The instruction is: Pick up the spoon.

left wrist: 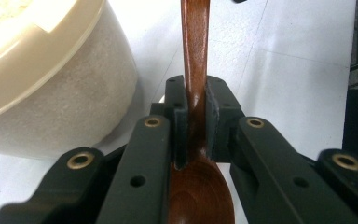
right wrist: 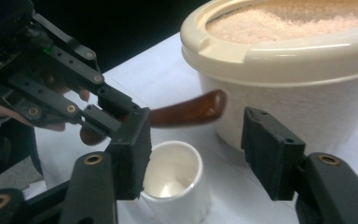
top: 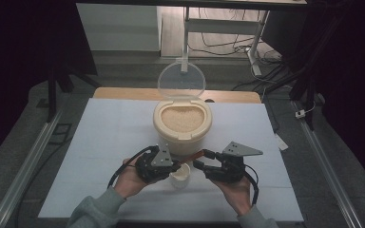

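My left claw [left wrist: 196,112] pinches a wooden spoon [left wrist: 195,56]; my right claw [right wrist: 196,154] gapes over a cup [right wrist: 175,179]. Rice tub [top: 182,122] mid-desk, white desk [top: 104,137], dark room.

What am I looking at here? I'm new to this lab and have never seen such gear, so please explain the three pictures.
A person sits at a white table and holds a hand-held tool with two black jaws, a gripper, in each hand. The high view looks down from above the person's side. The other two pictures come from small cameras riding on each gripper, looking along its jaws.

On the table stands a cream tub of rice with its clear lid flipped up, and in front of it a small white cup.

The left gripper is shut on a brown wooden spoon, clamped at the neck just above the bowl. The right gripper is open, its jaws standing on either side of the spoon's handle end without touching it.
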`<action>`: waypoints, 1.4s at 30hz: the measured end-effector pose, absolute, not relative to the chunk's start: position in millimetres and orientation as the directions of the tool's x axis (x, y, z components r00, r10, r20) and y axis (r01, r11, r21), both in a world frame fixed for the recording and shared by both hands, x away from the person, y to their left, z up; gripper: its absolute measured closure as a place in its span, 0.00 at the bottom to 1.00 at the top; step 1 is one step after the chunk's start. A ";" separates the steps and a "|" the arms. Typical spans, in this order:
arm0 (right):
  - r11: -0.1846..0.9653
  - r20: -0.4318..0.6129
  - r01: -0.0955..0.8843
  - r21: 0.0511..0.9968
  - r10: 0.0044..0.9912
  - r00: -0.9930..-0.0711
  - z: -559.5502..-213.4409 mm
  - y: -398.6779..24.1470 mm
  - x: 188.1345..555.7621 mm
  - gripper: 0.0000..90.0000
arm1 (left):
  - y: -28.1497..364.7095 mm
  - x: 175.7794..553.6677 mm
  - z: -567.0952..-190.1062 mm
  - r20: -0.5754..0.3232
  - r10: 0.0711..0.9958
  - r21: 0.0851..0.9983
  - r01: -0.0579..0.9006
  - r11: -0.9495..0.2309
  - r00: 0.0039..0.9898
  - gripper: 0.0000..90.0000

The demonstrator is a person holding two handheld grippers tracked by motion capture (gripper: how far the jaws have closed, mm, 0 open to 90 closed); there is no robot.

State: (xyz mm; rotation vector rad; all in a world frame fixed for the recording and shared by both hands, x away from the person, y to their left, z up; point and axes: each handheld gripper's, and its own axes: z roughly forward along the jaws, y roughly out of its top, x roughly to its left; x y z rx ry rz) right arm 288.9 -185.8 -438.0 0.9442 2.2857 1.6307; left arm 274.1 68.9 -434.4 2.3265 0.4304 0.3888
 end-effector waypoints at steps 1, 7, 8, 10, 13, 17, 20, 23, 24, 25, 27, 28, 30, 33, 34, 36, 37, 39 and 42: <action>0.182 0.225 0.391 0.902 0.575 -0.787 -438.2 -183.2 289.1 0.55 | 68.8 273.9 -434.2 0.155 0.409 0.706 0.189 -0.683 0.899 0.89; 0.155 0.241 0.391 0.907 0.570 -0.786 -437.6 -178.3 287.8 0.65 | 68.3 272.9 -434.1 0.157 0.405 0.706 0.184 -0.683 0.901 0.89; 0.140 0.252 0.392 0.909 0.564 -0.786 -437.5 -178.6 287.4 0.69 | 68.3 272.8 -434.0 0.159 0.405 0.706 0.184 -0.684 0.900 0.89; 0.115 0.279 0.402 0.909 0.550 -0.787 -437.5 -179.7 288.0 0.72 | 68.4 272.7 -434.0 0.160 0.404 0.706 0.182 -0.685 0.901 0.89; 0.069 0.323 0.417 0.906 0.522 -0.790 -438.3 -181.1 289.6 0.78 | 68.2 272.4 -434.0 0.165 0.400 0.702 0.178 -0.690 0.902 0.89; 0.046 0.342 0.417 0.908 0.495 -0.799 -438.5 -181.0 290.2 0.82 | 69.3 272.6 -433.6 0.168 0.398 0.700 0.175 -0.692 0.902 0.89; 0.025 0.357 0.415 0.909 0.467 -0.809 -438.8 -181.3 290.6 0.86 | 69.7 272.0 -433.0 0.172 0.395 0.699 0.170 -0.694 0.902 0.89; 0.000 0.375 0.414 0.910 0.426 -0.824 -438.8 -181.9 290.4 0.91 | 68.4 270.8 -433.0 0.183 0.392 0.696 0.163 -0.699 0.902 0.89; -0.001 0.374 0.411 0.912 0.418 -0.828 -438.4 -181.6 290.0 0.92 | 67.9 270.5 -433.2 0.185 0.390 0.694 0.161 -0.701 0.902 0.89; -0.001 0.374 0.411 0.912 0.418 -0.828 -438.4 -181.6 290.0 0.92 | 67.6 270.5 -433.4 0.185 0.390 0.694 0.161 -0.702 0.902 0.89; 0.005 0.356 0.394 0.919 0.417 -0.836 -437.4 -180.7 288.7 0.92 | 67.6 270.6 -433.5 0.183 0.388 0.694 0.161 -0.702 0.903 0.89; 0.005 0.356 0.394 0.919 0.417 -0.836 -437.4 -180.7 288.7 0.92 | 67.8 270.7 -433.5 0.182 0.389 0.697 0.161 -0.699 0.903 0.89; 0.001 0.354 0.389 0.921 0.413 -0.839 -437.4 -181.0 288.6 0.92 | 68.2 270.6 -433.1 0.179 0.391 0.702 0.161 -0.694 0.903 0.89; -0.023 0.358 0.382 0.924 0.405 -0.841 -437.6 -181.9 288.4 0.92 | 70.0 270.6 -432.1 0.168 0.400 0.716 0.167 -0.678 0.901 0.86; -0.029 0.357 0.378 0.925 0.405 -0.842 -437.1 -182.2 288.2 0.93 | 71.5 271.0 -431.5 0.161 0.405 0.723 0.171 -0.669 0.900 0.84; -0.034 0.350 0.370 0.929 0.410 -0.842 -436.4 -182.8 288.0 0.93 | 75.2 271.6 -431.2 0.136 0.425 0.743 0.192 -0.641 0.895 0.78; -0.039 0.346 0.364 0.931 0.414 -0.842 -435.4 -183.8 287.8 0.93 | 77.6 271.8 -431.4 0.124 0.437 0.752 0.203 -0.627 0.891 0.72; -0.053 0.349 0.361 0.931 0.412 -0.842 -433.6 -187.1 288.3 0.93 | 83.4 271.2 -432.6 0.109 0.465 0.766 0.224 -0.602 0.879 0.62; -0.074 0.350 0.353 0.933 0.421 -0.837 -431.0 -193.7 289.6 0.93 | 96.1 267.5 -436.3 0.087 0.510 0.790 0.252 -0.559 0.856 0.48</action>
